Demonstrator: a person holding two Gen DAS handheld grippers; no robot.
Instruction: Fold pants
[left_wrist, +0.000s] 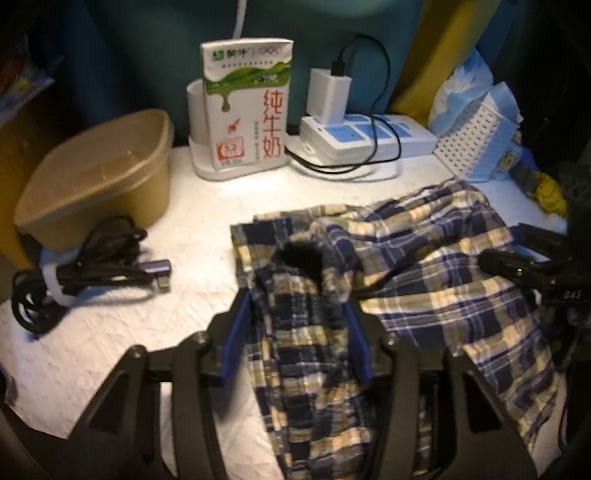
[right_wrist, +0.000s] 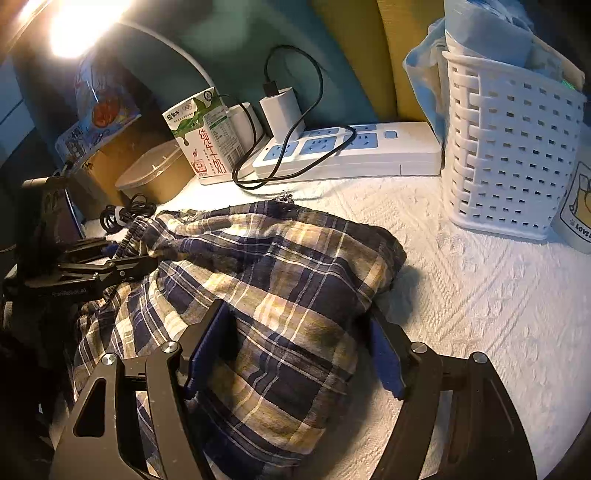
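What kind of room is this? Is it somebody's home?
Probably a home, maybe a bedroom or dorm desk corner. Plaid pants lie on a white textured cover, with a milk carton, a power strip with a charger, and a white basket behind.

On the white-and-green milk carton (left_wrist: 246, 107) I read large red Chinese characters, 纯牛奶, running down its front, a green brand mark with Olympic rings along the top, and a small red "3.2" near the bottom. From the right wrist I see the same carton (right_wrist: 205, 138) also carries a barcode and fine print too small for me. The white mug with a yellow cartoon (right_wrist: 578, 206) reads "LOVE". Lettering on the black gripper bodies is too blurred to read.
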